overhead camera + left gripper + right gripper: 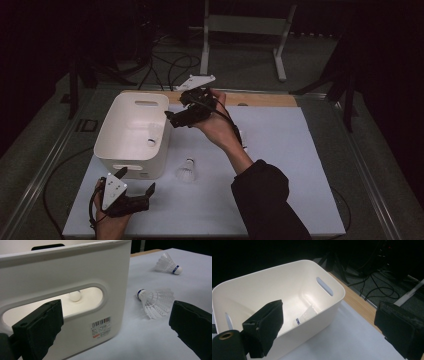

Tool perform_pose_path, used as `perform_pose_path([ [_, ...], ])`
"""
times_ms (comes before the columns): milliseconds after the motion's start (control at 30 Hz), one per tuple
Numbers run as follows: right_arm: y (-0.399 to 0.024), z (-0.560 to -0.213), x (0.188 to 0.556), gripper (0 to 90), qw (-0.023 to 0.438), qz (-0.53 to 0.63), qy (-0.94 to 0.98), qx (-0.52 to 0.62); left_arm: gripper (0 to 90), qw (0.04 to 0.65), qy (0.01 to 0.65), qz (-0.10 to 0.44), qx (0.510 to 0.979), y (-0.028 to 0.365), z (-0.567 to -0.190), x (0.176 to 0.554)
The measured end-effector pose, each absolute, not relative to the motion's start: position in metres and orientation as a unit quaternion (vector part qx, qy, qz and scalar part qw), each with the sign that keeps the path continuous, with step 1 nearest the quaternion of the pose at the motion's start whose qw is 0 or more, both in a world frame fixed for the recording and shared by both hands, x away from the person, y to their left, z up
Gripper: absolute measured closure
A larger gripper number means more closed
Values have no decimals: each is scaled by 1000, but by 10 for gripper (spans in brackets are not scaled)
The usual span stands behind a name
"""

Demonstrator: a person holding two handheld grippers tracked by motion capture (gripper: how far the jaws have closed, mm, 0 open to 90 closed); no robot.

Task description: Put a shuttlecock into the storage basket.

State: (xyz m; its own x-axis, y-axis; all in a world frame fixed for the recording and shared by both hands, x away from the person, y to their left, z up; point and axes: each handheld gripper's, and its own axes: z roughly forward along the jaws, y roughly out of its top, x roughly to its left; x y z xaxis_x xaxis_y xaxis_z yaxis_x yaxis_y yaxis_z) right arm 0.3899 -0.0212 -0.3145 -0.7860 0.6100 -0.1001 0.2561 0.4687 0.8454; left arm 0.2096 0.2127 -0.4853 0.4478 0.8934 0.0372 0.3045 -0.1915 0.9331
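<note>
A white sheet (280, 150) covers the desk, leaving a wooden strip (265, 99) bare along the far edge. Beyond it, black cables (170, 65) loop over a grey floor (240, 60), where a light metal frame (245, 25) stands on two legs.

White-topped table (280, 150) with a wooden strip along its far edge — on it, a cream handled bin (131, 134), one shuttlecock (186, 170) just beside the bin, another shuttlecock (168, 264) farther off.
</note>
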Motion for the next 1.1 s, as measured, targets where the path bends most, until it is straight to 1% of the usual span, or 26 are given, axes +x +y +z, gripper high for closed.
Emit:
perform_pose_path([
  [633, -41, -316, 389, 85, 216, 442, 828, 269, 0, 471, 422, 311, 710, 213, -485, 210],
  [1100, -50, -321, 387, 85, 215, 440, 826, 279, 0, 472, 422, 313, 708, 213, -485, 210],
])
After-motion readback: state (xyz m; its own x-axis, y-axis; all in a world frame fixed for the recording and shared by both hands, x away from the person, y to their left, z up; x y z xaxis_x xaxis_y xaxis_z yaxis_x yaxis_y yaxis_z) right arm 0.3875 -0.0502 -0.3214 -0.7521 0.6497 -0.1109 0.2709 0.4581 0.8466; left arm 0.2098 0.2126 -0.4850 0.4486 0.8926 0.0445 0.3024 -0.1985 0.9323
